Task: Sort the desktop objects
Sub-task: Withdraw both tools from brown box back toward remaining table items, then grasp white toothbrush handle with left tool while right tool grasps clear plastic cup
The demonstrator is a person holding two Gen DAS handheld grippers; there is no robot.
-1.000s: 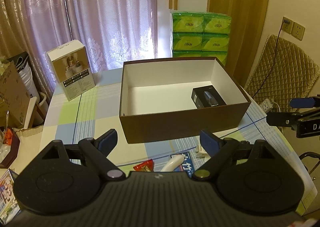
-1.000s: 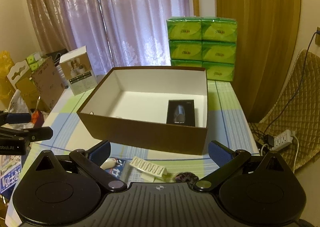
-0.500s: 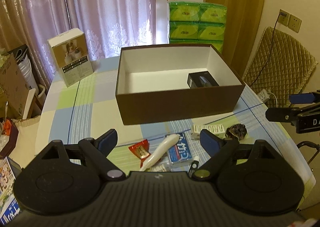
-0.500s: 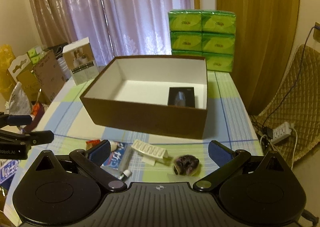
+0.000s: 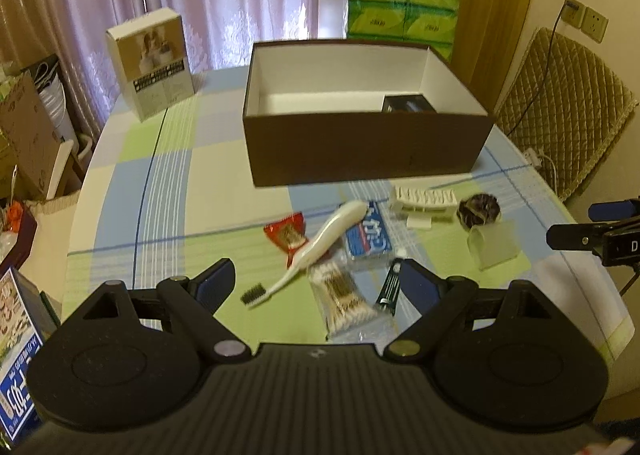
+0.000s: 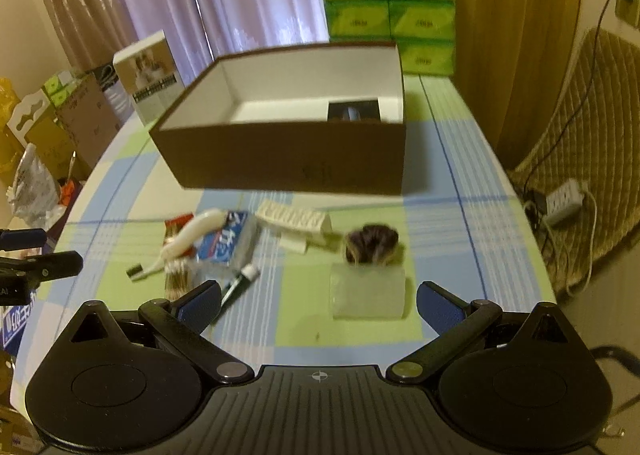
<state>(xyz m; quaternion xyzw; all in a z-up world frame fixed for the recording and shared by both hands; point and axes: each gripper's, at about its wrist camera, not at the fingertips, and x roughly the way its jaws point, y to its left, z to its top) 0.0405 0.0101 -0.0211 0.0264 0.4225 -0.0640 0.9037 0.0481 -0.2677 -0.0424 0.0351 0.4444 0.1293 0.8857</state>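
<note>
The counter (image 5: 168, 183), under a checked blue, green and cream cloth, carries everything. Largest on it is one brown box (image 5: 360, 151) with a white inside, standing open across the far middle; its near wall hides most of the floor, so the one dark item (image 5: 407, 103) in its right back corner shows only in part. Behind the box stand six green tissue packs (image 5: 402, 11), stacked two wide, the lowest pair cut off by the box rim. At far left stands one upright carton (image 5: 154, 63).

In front of the box lies the clutter to sort: a clear cup (image 6: 368, 291) on its side, a blue packet (image 5: 368, 235), a bag of cotton swabs (image 5: 344, 301), a white ribbed clip (image 5: 426, 197), a white toothbrush (image 5: 316, 245) lying across a red sachet (image 5: 287, 234), a dark hair tie (image 6: 372, 245) touching the cup's rim, and a small dark tube (image 5: 390, 287). Motion blur softens the labels.

The left hand-held gripper (image 5: 316, 283) hangs over the swabs, fingers spread and empty. The right hand-held gripper (image 6: 318, 301) hangs by the cup, likewise spread and empty.
</note>
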